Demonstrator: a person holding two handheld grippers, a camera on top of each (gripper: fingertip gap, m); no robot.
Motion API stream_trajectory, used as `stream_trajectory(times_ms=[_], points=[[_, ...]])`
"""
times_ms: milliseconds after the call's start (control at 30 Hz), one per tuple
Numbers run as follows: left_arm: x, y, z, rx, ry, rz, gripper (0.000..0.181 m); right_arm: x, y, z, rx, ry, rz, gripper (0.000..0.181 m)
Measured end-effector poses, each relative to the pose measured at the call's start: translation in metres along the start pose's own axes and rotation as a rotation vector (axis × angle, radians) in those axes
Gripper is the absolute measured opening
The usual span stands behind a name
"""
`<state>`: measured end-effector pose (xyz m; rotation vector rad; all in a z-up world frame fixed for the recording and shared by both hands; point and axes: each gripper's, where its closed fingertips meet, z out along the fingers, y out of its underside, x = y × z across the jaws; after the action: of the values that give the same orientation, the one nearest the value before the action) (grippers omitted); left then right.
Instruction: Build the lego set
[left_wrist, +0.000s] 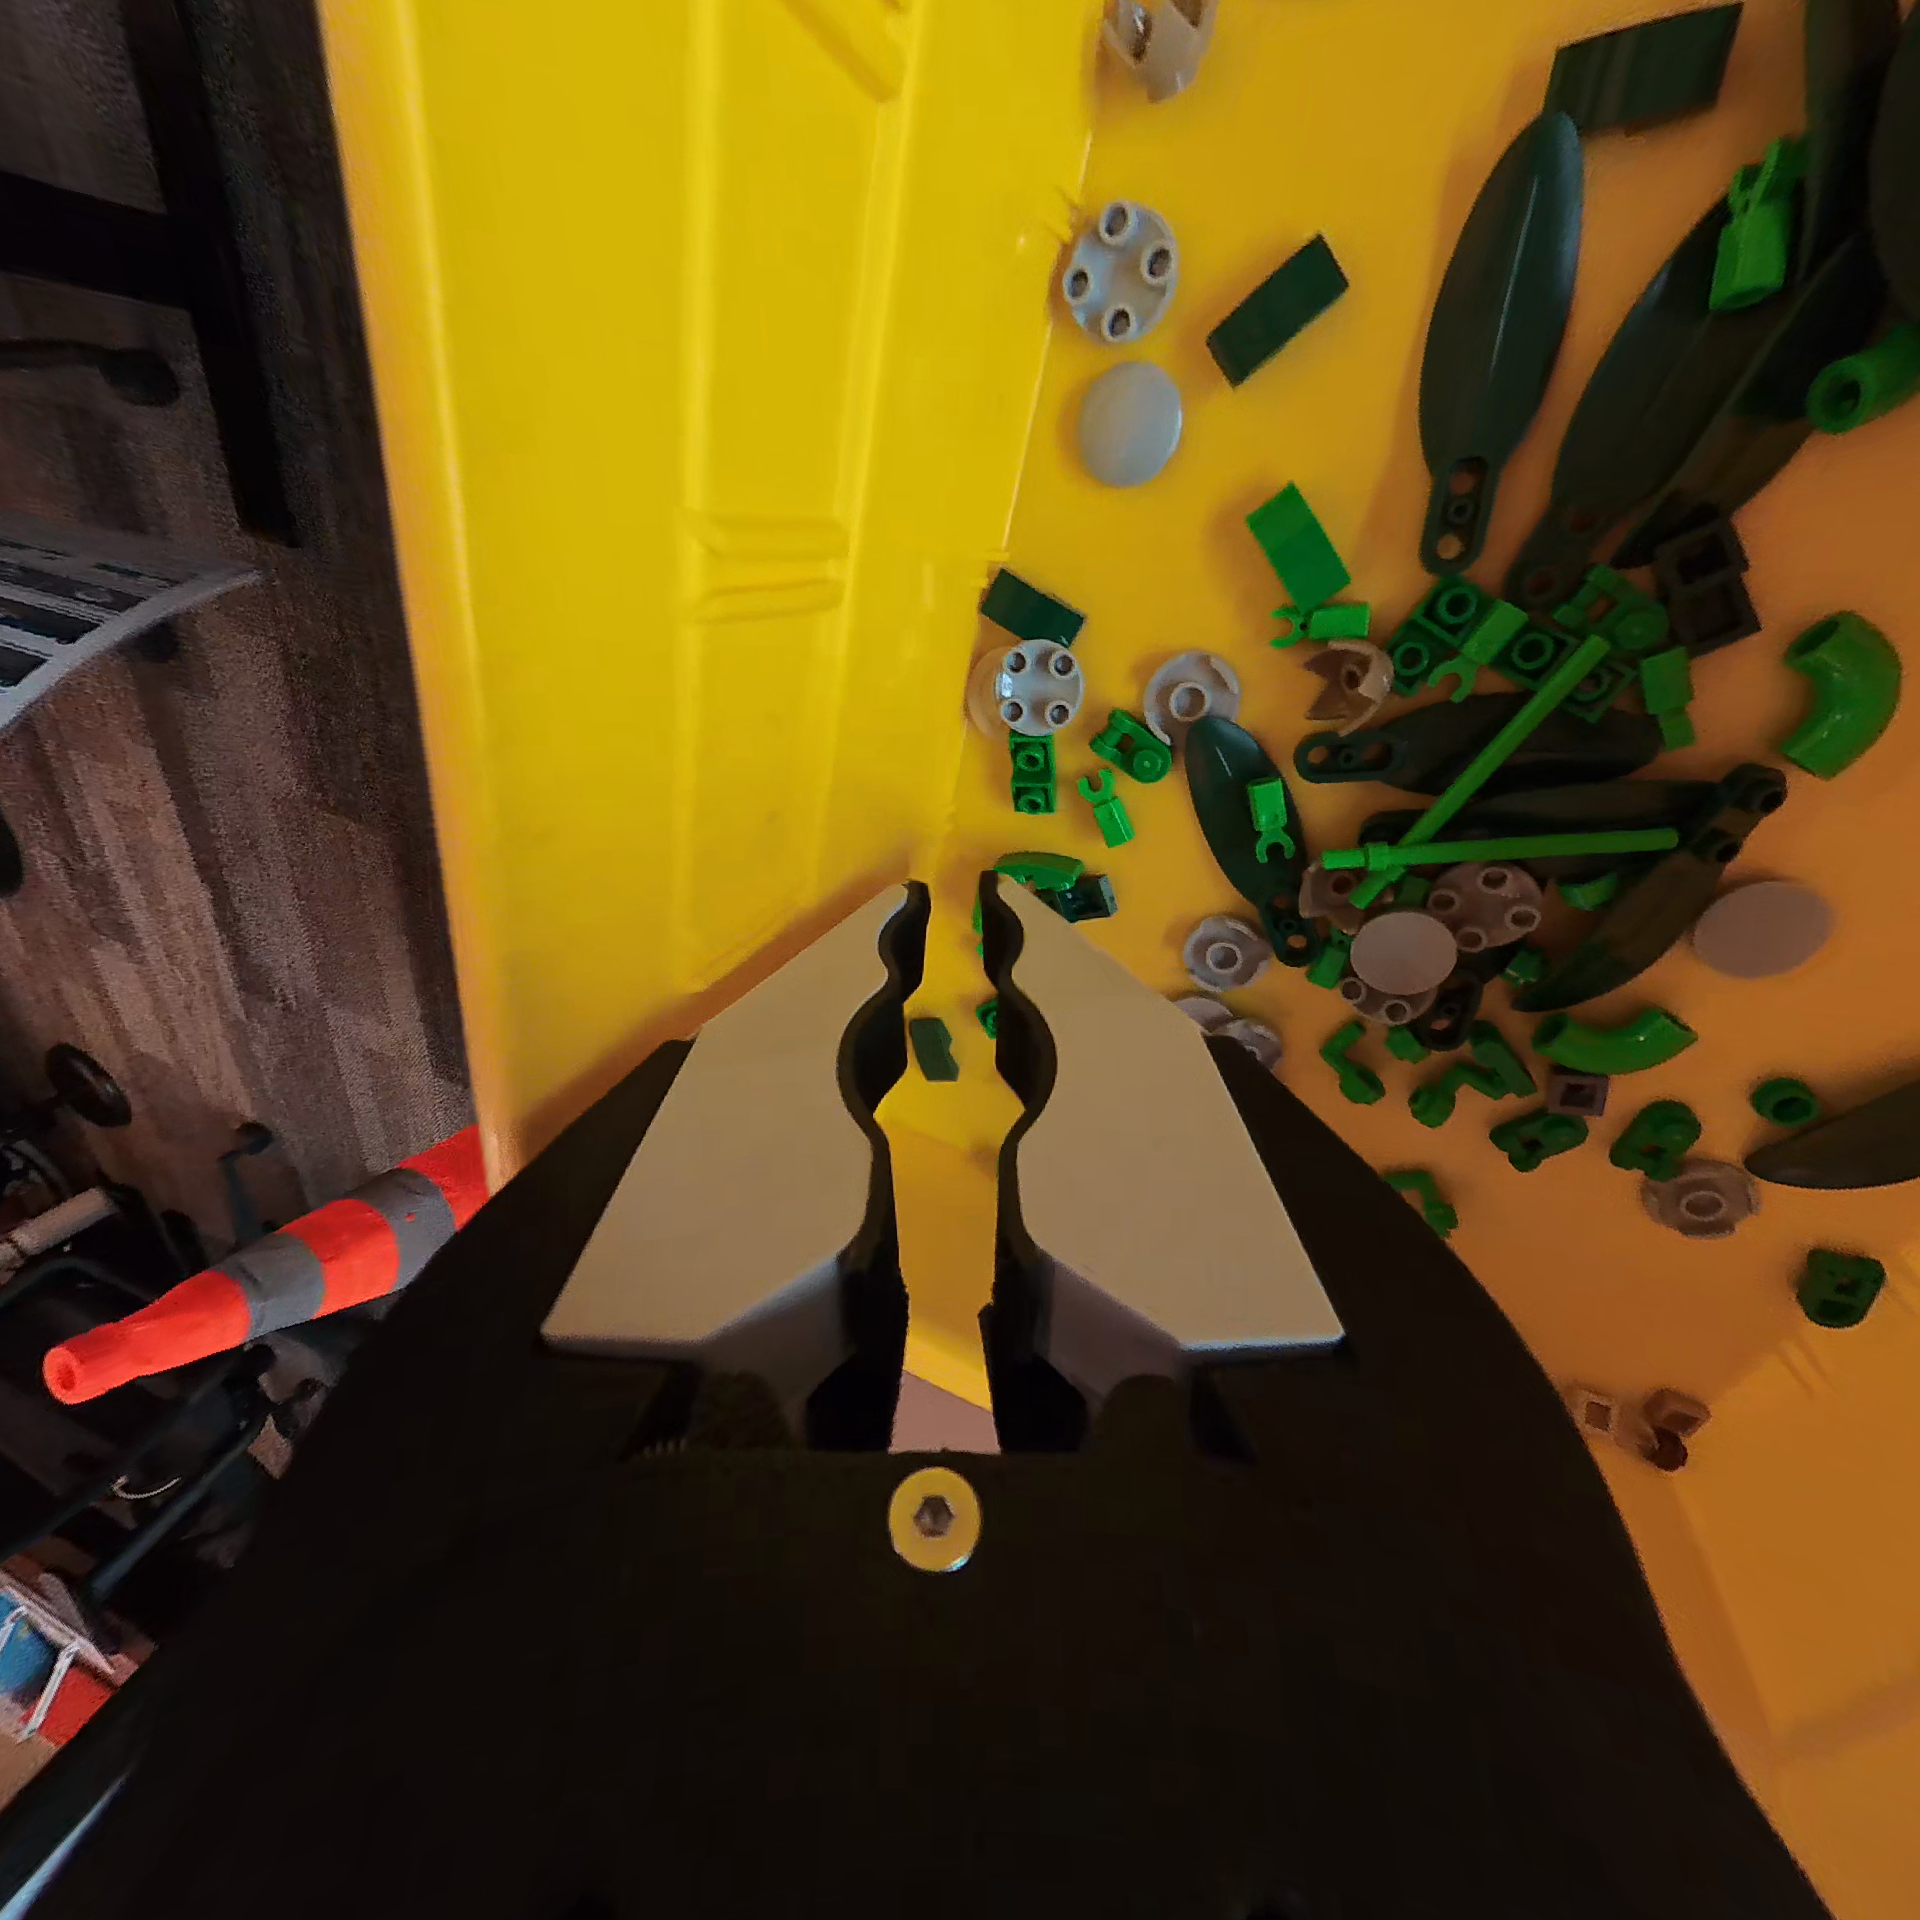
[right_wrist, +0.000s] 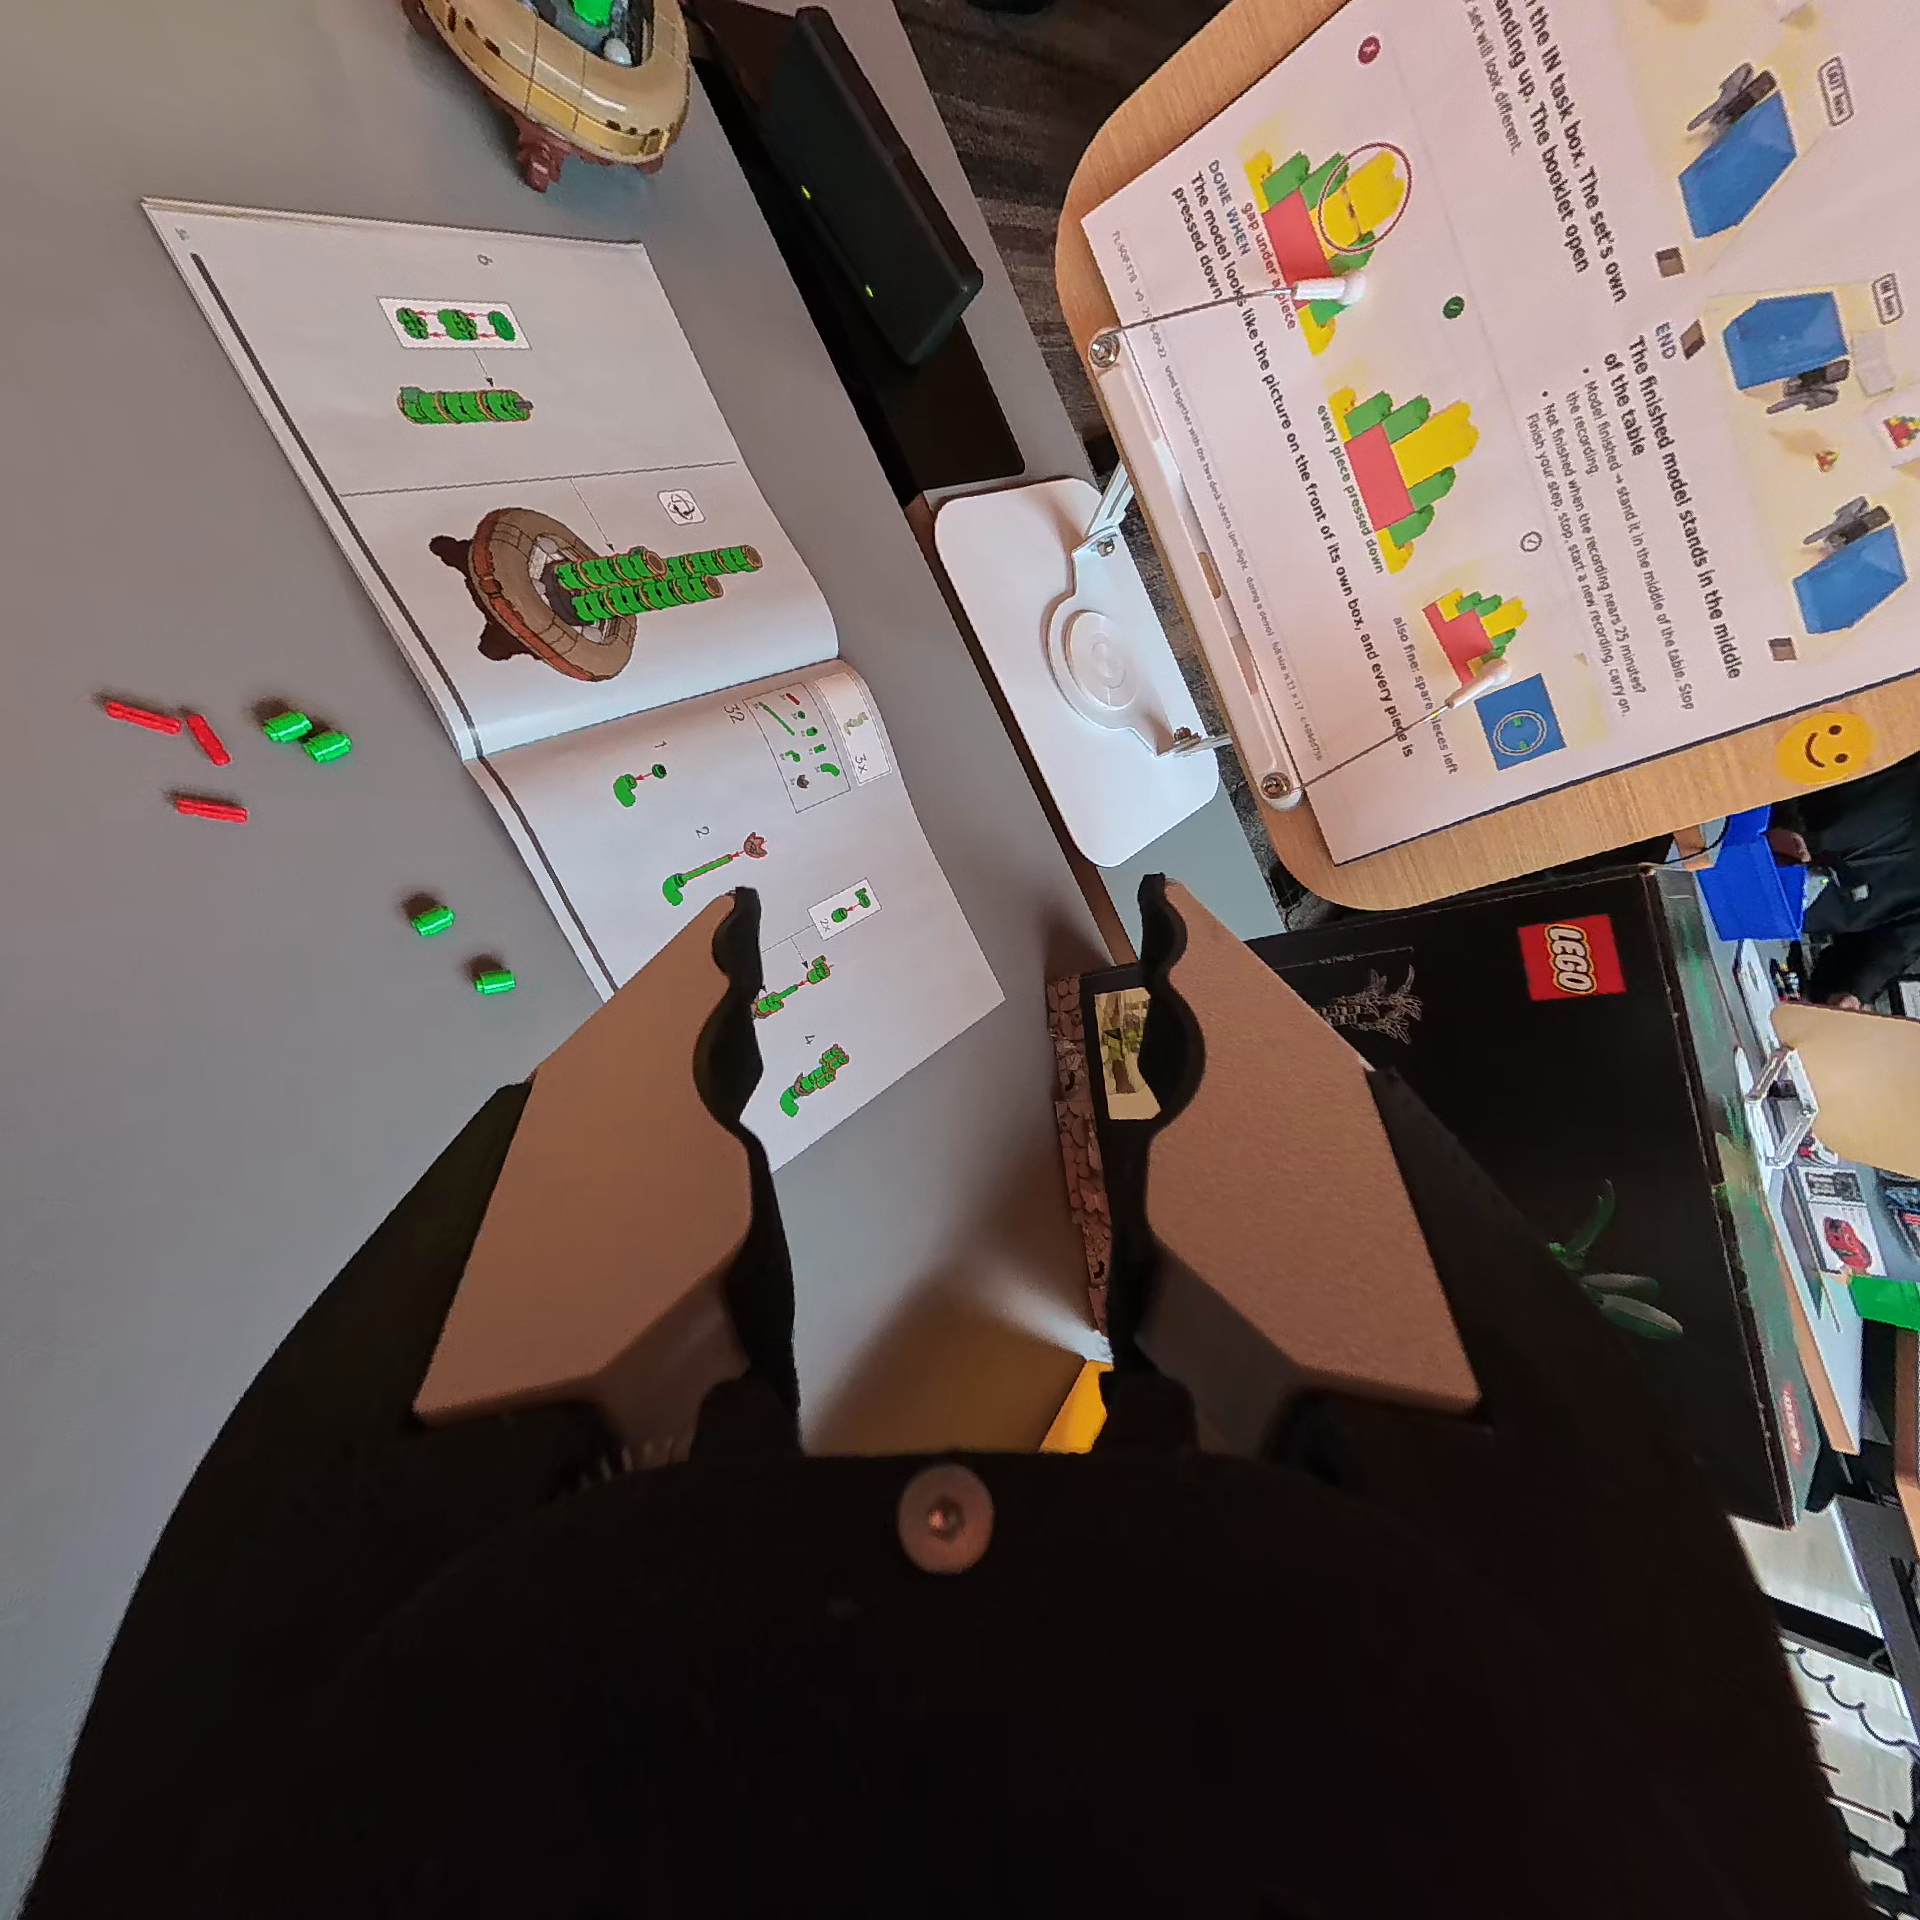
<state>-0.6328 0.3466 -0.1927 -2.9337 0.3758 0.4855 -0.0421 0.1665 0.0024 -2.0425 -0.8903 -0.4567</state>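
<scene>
Left gripper (left_wrist: 954, 894): hangs over the yellow tray (left_wrist: 1299, 1558), close to its wall (left_wrist: 644, 520); fingers narrow, a thin slit between the tips, nothing held; a small dark green piece (left_wrist: 932, 1047) lies on the tray floor, seen through the gap lower down.
Tray contents: loose lego pieces spread over the floor; long dark green leaves (left_wrist: 1496, 312) toward the far side; a bright green rod (left_wrist: 1501, 852) lying across a heap of leaves and round grey plates; grey round plates (left_wrist: 1120, 268) in a row along the wall; bright green curved tubes (left_wrist: 1844, 707) near the right edge; small green clips scattered between them.
Beyond the tray: dark wood-patterned floor; an orange and grey cone (left_wrist: 260, 1278) lying on its side, lower left.
Right gripper (right_wrist: 945, 899): above the grey table (right_wrist: 156, 1143); fingers wide apart, empty.
Instruction booklet (right_wrist: 623, 644): open flat on the table, partly under the left finger of this gripper.
Loose parts on the table: three red pins (right_wrist: 208, 738) and four small green cylinders (right_wrist: 307, 736), left of the booklet, well apart from the gripper.
Partly built model (right_wrist: 561, 83): tan bowl on a brown base, at the far edge of the table.
Set box (right_wrist: 1507, 1143): black, just right of the gripper.
Instruction sheet (right_wrist: 1507, 416): clipped on a wooden board on a white stand (right_wrist: 1081, 665), beyond the box.
</scene>
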Motion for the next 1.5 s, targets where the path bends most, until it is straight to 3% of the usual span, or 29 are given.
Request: stream_trajectory(times_ms=[1500], points=[[0.013,0.033,-0.007,0.006,0.253,-0.004,0.014,-0.02,-0.005,0.008,-0.032,-0.04,-0.075,0.073]])
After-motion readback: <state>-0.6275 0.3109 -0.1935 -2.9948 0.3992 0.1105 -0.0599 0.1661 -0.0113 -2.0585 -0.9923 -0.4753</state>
